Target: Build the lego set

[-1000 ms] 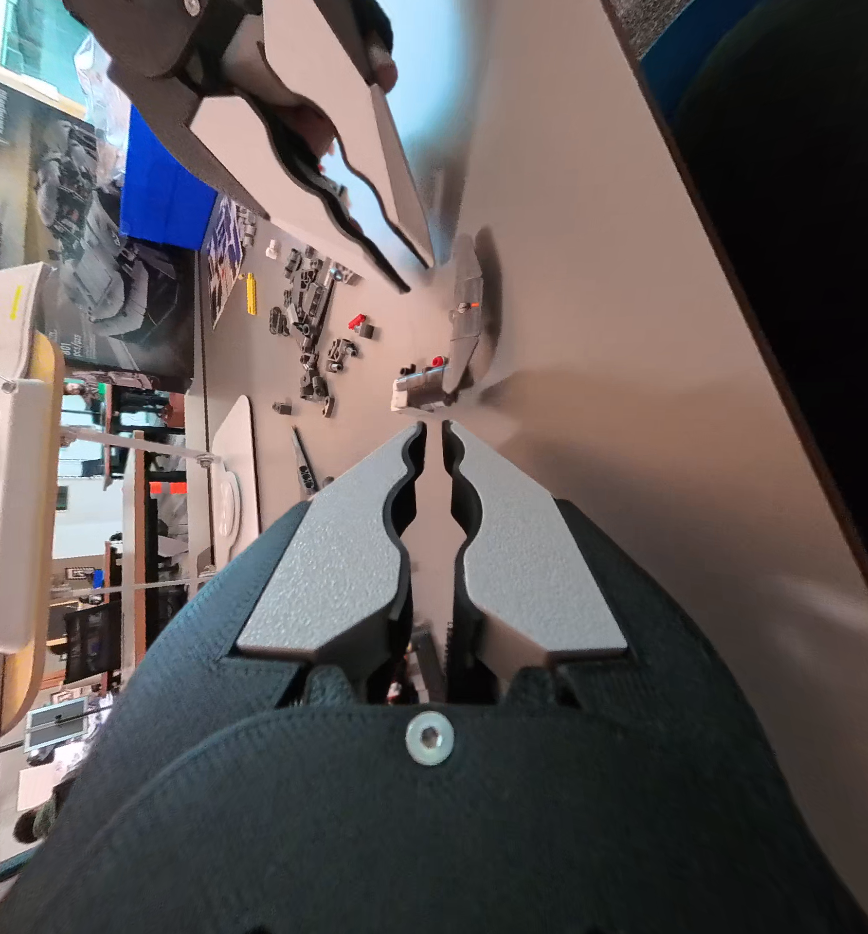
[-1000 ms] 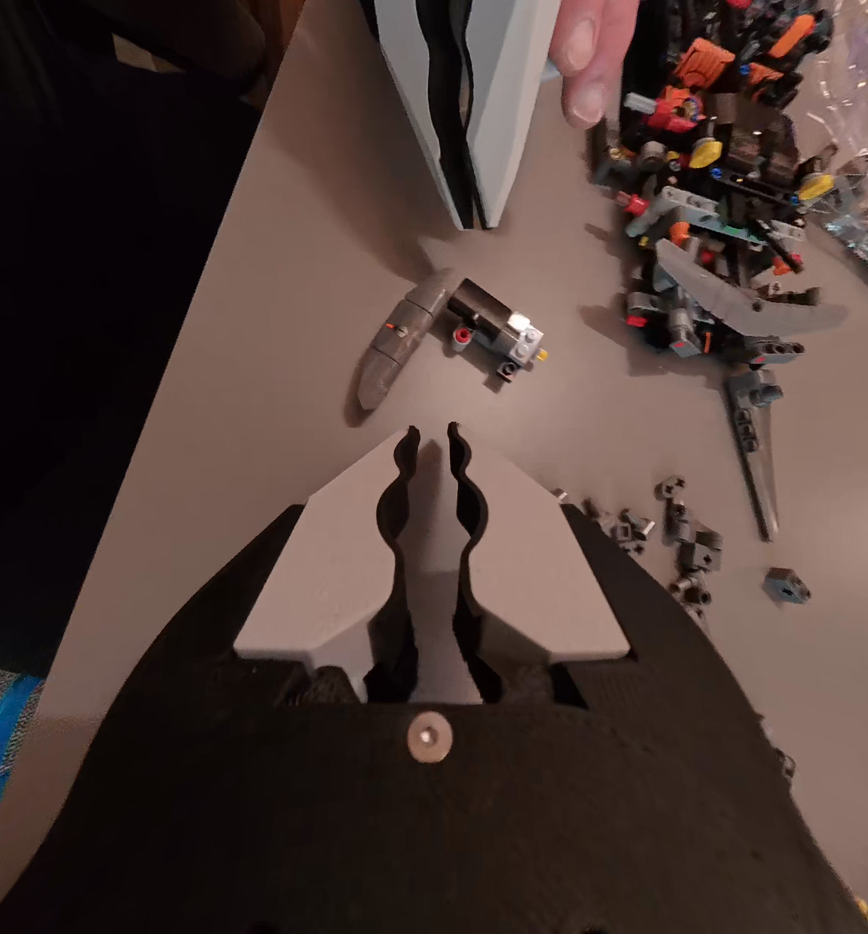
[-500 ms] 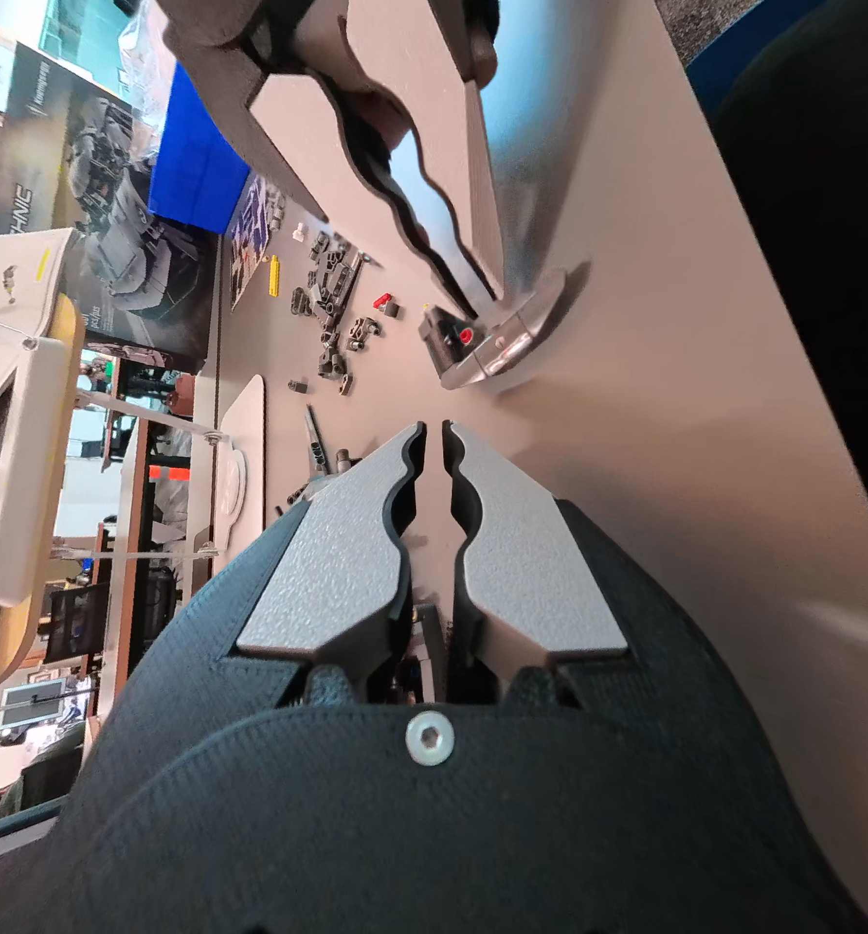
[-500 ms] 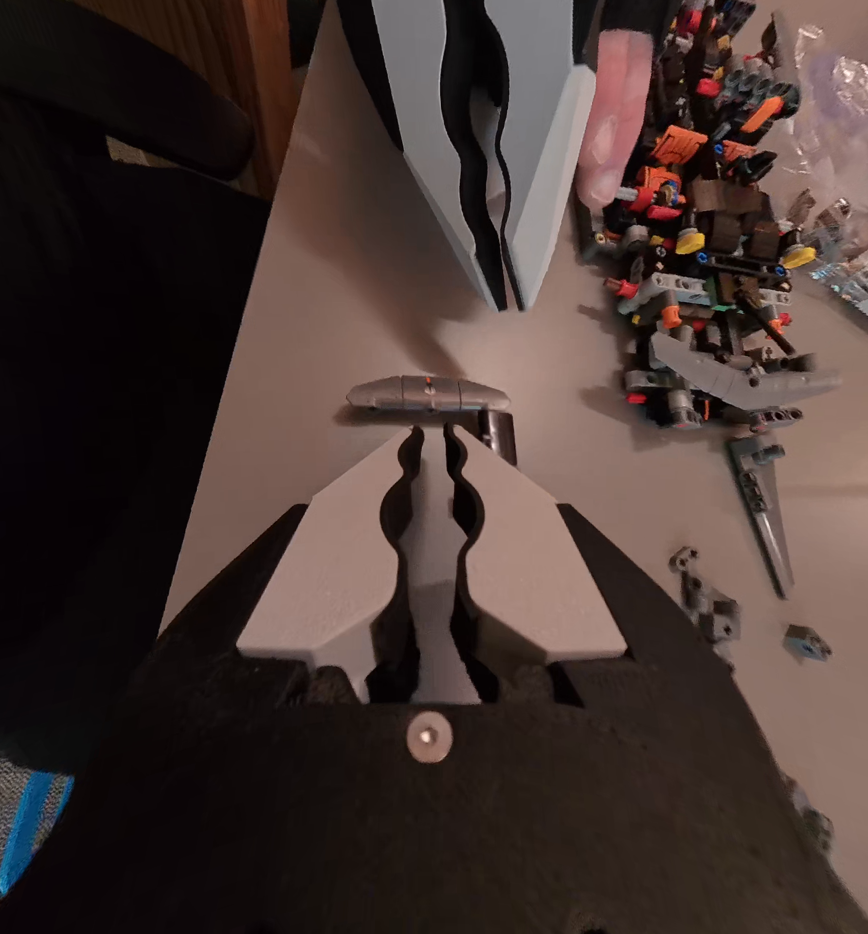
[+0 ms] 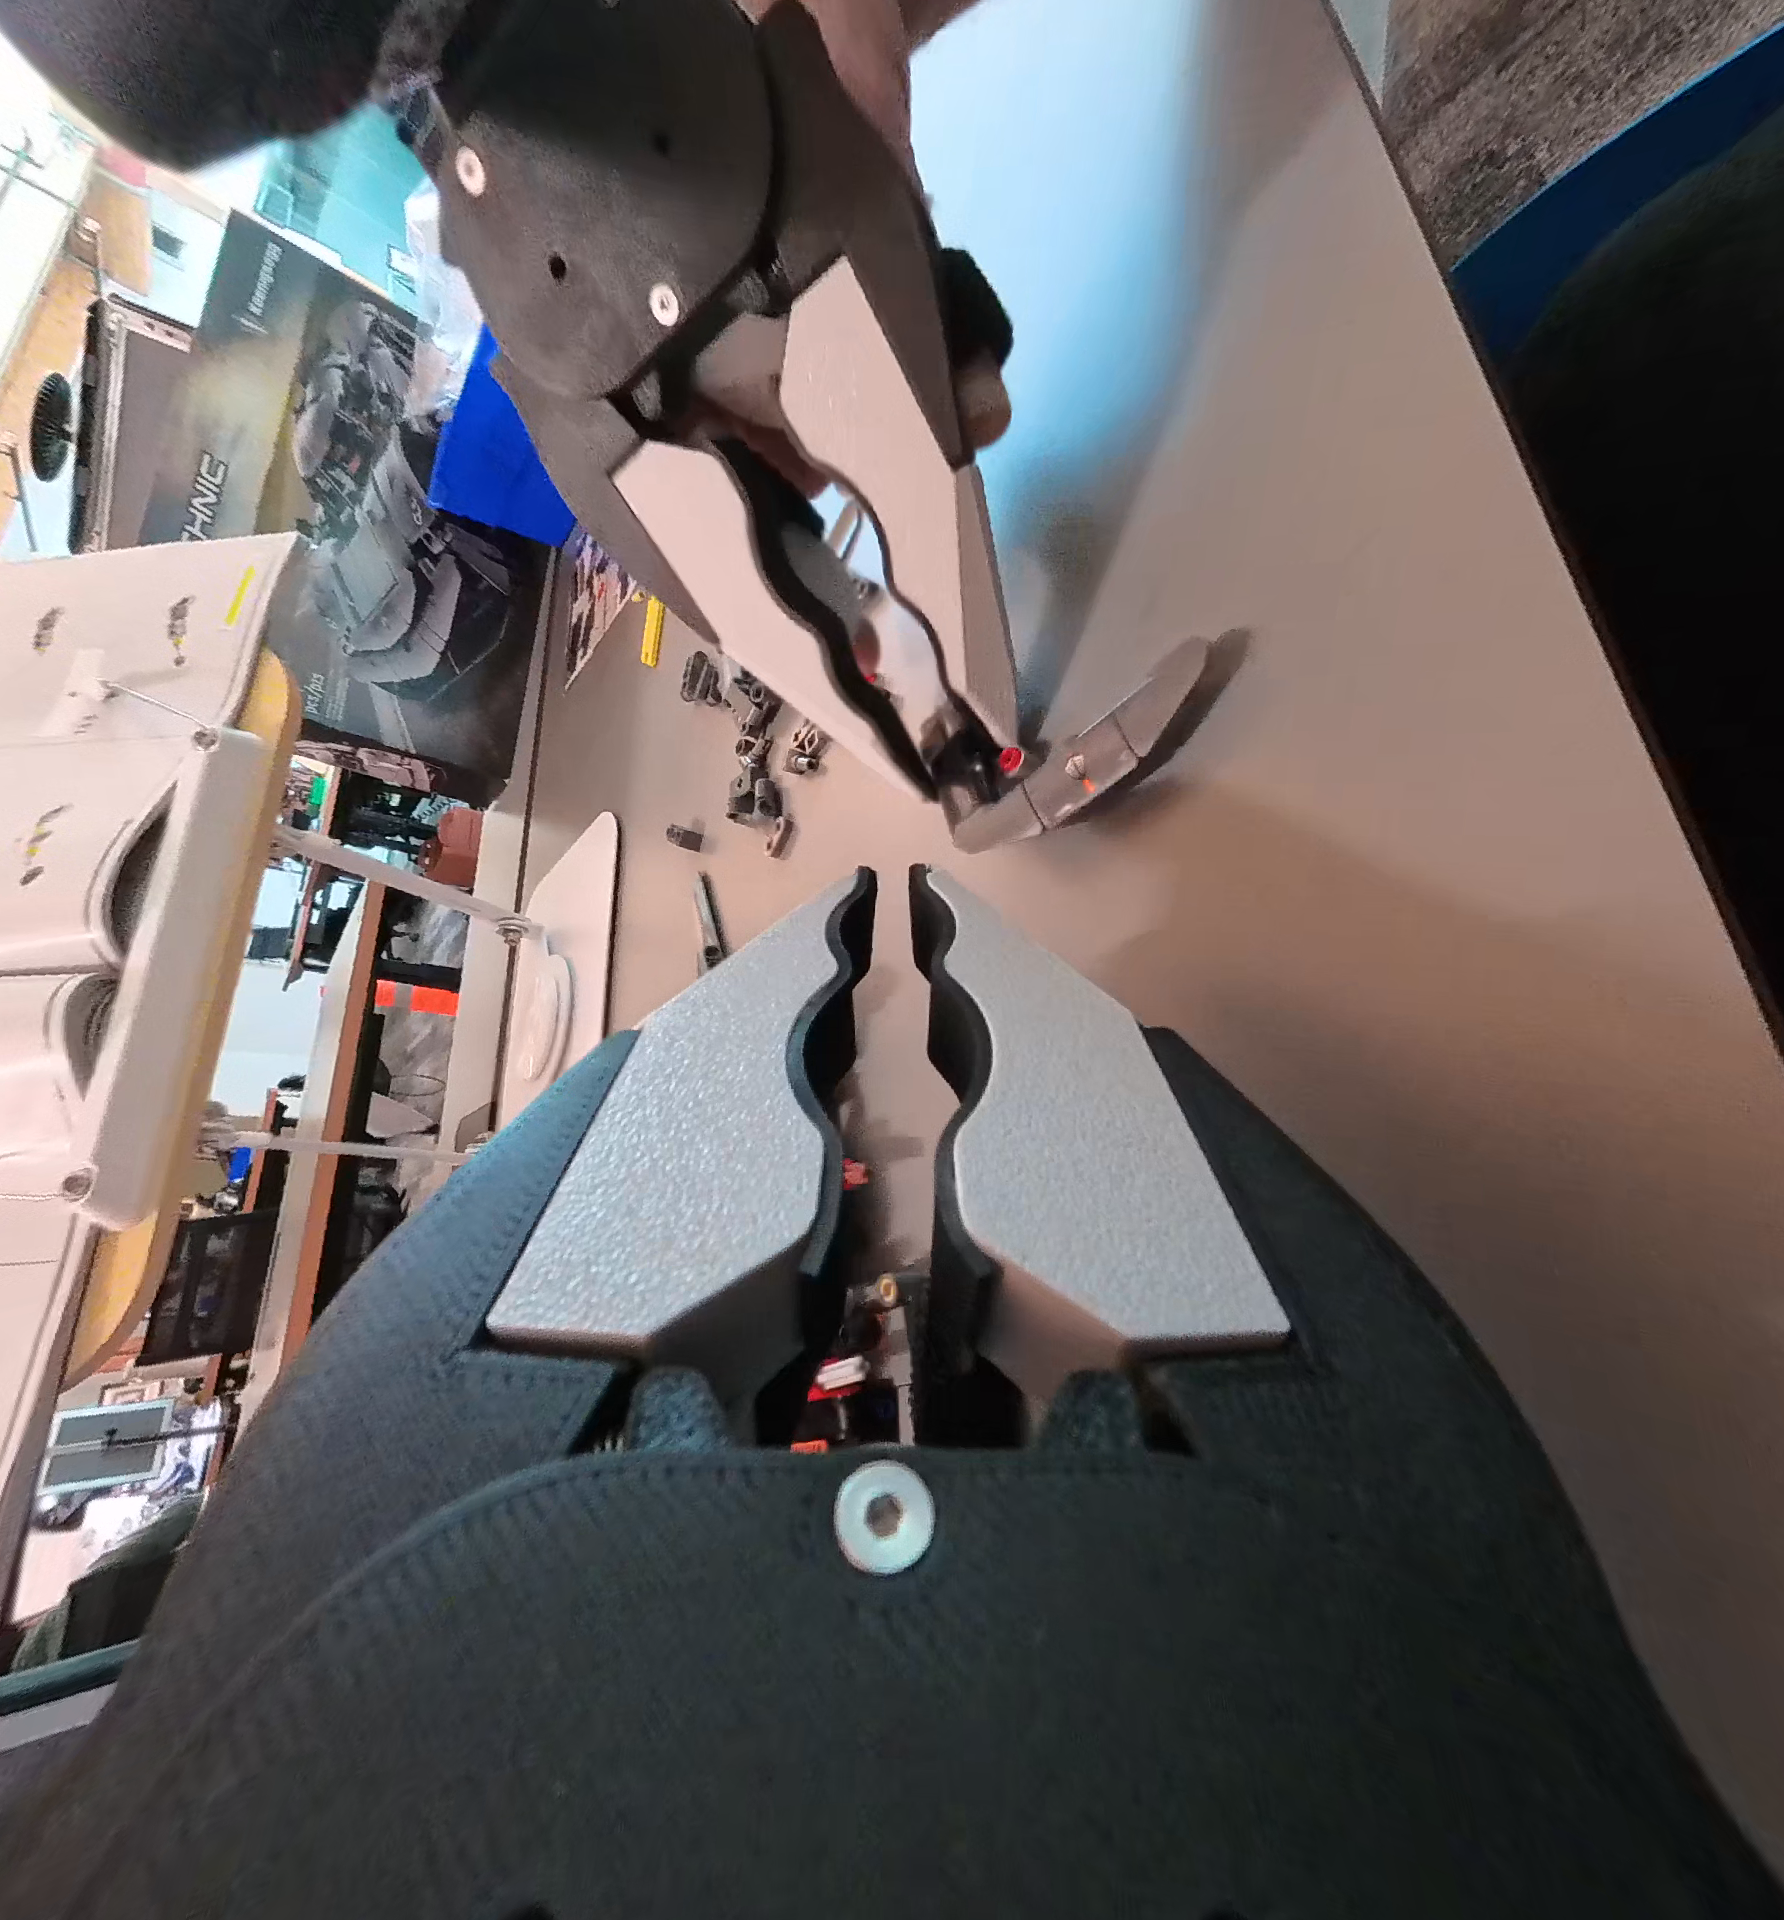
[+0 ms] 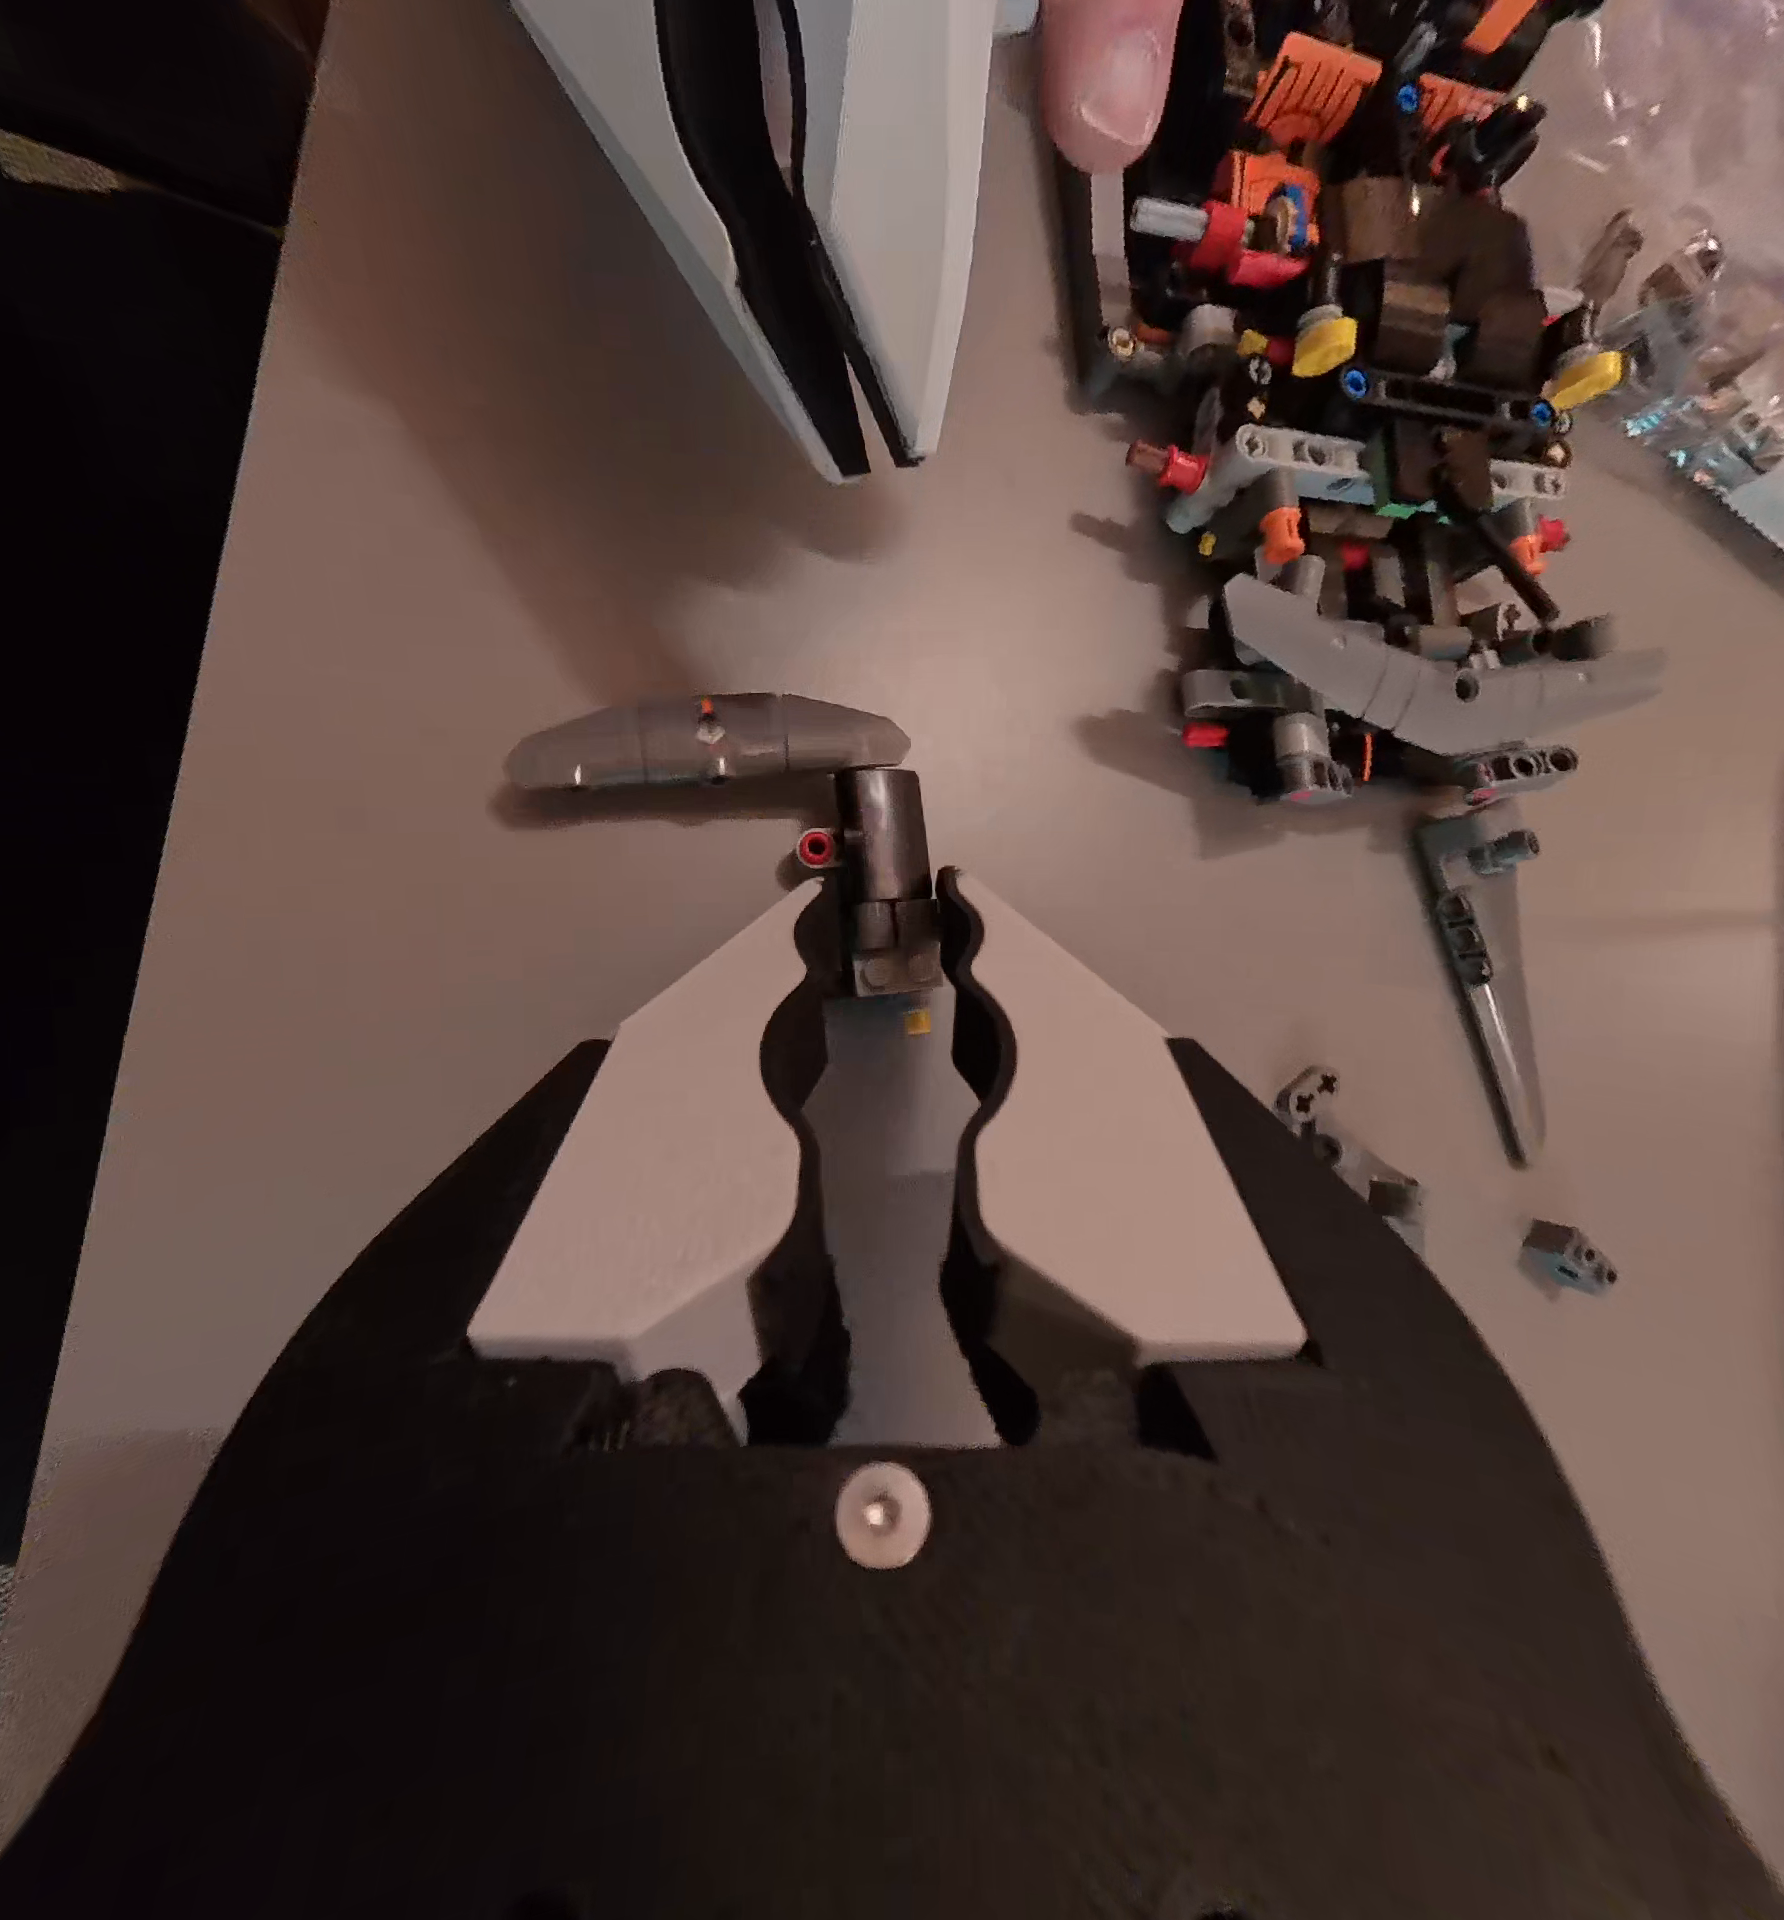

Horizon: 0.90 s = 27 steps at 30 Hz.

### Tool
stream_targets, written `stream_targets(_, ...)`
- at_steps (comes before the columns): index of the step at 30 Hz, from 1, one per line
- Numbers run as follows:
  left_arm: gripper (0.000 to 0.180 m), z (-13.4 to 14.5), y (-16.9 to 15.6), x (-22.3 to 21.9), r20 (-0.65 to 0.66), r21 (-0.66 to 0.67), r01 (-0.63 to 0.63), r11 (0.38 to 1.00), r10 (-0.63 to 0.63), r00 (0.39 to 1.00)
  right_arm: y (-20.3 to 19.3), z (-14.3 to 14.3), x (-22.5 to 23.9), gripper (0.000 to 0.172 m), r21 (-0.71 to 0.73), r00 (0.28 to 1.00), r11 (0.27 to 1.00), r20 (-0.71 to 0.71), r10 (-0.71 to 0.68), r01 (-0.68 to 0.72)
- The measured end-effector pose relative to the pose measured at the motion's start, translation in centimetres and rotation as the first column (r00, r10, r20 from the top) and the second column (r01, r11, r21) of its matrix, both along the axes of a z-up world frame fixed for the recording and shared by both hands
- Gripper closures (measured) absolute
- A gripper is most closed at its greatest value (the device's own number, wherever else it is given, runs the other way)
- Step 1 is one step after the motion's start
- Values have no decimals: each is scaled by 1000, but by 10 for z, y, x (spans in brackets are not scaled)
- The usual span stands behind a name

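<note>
The small brick assembly (image 6: 872,831) lies on the bench (image 6: 555,582) at 12 o'clock of the right gripper (image 6: 883,914). It is judged light, stiff and easily pulled apart, best taken at its dark stem. The right jaws are closed on that stem. The left gripper (image 5: 893,883) is nearly closed and holds nothing.

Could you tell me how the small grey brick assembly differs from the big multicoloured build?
The small assembly is mostly grey, the big build many-coloured and larger. The small assembly's stem lies between the right gripper's fingertips; the big build stands apart. Both rest on the table.
</note>
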<state>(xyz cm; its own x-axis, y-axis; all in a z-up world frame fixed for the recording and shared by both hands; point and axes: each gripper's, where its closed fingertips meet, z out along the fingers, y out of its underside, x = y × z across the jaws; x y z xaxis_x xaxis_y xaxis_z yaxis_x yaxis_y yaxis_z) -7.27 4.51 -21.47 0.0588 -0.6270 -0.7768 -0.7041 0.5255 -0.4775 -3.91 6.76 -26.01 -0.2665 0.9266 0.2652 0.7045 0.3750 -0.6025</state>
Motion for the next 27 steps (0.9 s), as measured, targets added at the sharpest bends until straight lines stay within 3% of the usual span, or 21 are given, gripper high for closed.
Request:
stream_targets(6, 174, 33, 5, -5, 129, 81, -42, 996, 31, 991, -11, 5, -26, 157, -56, 999, 998, -20, 39, -40)
stream_targets(12, 174, 55, 9, -14, 228, 132, -89, 987, 57, 972, -15, 1, -58, 157, -17, 994, 994, 18, 111, -111)
stream_targets(14, 175, 58, 12, -17, 240, 144, -110, 983, 73, 968, -12, 2, -63, 145, 19, 995, 995, 23, 99, -100)
stream_targets(18, 175, 61, 17, -18, 261, 147, -144, 979, 102, 960, -13, 7, -58, 132, 28, 996, 995, 18, 90, -91)
stream_targets(27, 176, 72, 32, -30, 318, 158, -238, 958, 179, 931, -6, 28, -22, 139, 66, 998, 998, -63, 17, -12)
